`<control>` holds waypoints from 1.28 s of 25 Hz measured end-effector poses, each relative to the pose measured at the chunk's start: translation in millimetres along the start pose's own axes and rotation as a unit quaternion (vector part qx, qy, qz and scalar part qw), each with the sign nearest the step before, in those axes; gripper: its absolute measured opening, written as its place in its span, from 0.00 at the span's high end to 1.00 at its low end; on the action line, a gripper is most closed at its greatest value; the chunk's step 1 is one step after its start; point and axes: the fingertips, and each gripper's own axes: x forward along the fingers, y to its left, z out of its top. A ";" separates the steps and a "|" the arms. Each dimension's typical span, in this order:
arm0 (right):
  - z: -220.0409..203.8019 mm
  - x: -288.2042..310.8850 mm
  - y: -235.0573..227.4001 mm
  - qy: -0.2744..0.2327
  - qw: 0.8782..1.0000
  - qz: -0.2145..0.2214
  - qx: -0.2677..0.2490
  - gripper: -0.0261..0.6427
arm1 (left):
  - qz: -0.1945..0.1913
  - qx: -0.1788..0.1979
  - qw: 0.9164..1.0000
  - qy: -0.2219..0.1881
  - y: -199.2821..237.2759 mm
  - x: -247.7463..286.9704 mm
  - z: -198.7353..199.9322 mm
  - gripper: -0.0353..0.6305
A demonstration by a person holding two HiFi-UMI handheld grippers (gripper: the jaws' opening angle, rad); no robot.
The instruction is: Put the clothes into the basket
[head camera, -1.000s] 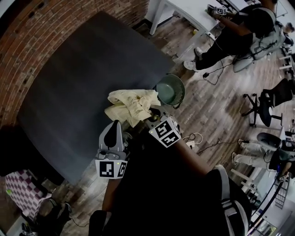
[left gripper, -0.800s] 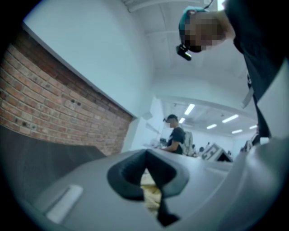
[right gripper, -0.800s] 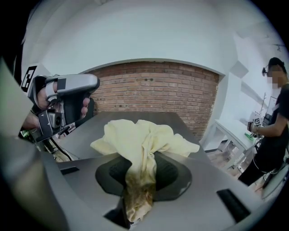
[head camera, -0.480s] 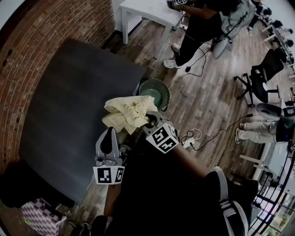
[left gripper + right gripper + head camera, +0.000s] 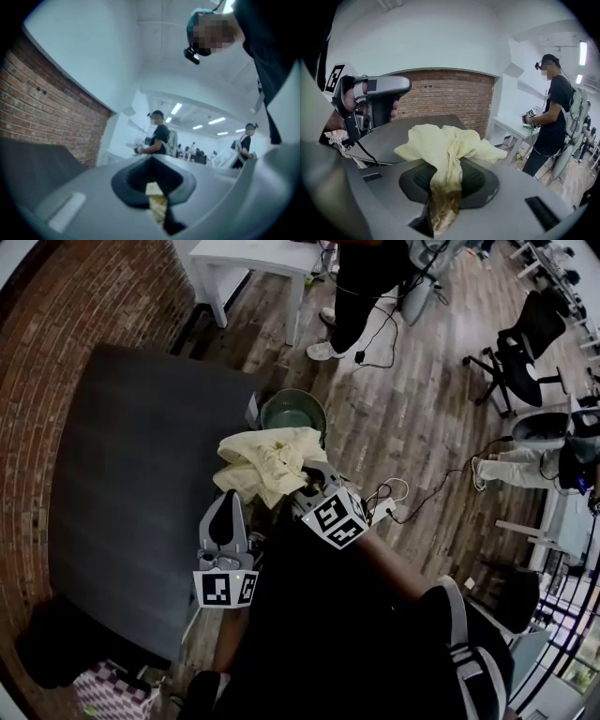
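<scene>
Hovering left of the load, the left tool (image 5: 227,502) has its jaws pressed together, apparently empty. Pinched in the right tool (image 5: 445,199), 1 yellow garment (image 5: 265,457) bunches ahead of its tips, clear of the counter (image 5: 131,465). Just beyond them the green basket (image 5: 309,399) looks empty, so the drop is not yet done.

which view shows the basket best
The head view: the green basket shows its rim and inside, on the floor at the table's edge, just beyond the yellow cloth clamped in the right gripper. Neither gripper view shows it.
</scene>
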 end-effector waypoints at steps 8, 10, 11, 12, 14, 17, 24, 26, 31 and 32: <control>-27.8 -18.1 -37.8 -0.002 0.999 -0.021 0.032 0.81 | -0.025 0.006 1.000 0.014 -36.4 33.6 -10.4 0.94; -32.8 -20.0 -46.4 0.000 0.999 -0.026 0.041 0.81 | -0.030 0.005 0.999 0.020 -41.7 40.3 -14.2 0.94; -34.8 -20.5 -51.0 0.000 0.999 -0.029 0.045 0.81 | -0.032 0.004 0.999 0.024 -43.4 44.3 -16.4 0.94; -36.9 -21.0 -55.0 0.001 0.998 -0.032 0.048 0.81 | -0.035 0.003 0.999 0.028 -44.8 47.9 -18.8 0.94; -41.6 -21.4 -61.0 0.003 0.998 -0.039 0.054 0.81 | -0.042 0.001 0.998 0.036 -45.8 54.9 -23.9 0.94; -46.9 -14.4 -70.8 0.011 0.996 -0.052 0.068 0.81 | -0.057 -0.006 0.997 0.049 -38.1 71.9 -33.6 0.94; -48.6 8.8 -99.3 0.029 0.991 -0.085 0.102 0.81 | -0.122 0.008 0.990 0.069 -20.8 131.7 -35.5 0.94; -46.4 15.1 -106.1 0.028 0.988 -0.097 0.117 0.81 | -0.138 0.017 0.988 0.071 -14.1 146.2 -35.6 0.94; -48.3 36.6 -120.0 0.045 0.983 -0.109 0.139 0.81 | -0.161 0.018 0.983 0.085 5.7 174.3 -46.1 0.94; -48.0 40.3 -121.1 0.047 0.982 -0.110 0.144 0.81 | -0.164 0.017 0.982 0.088 9.3 177.6 -45.5 0.94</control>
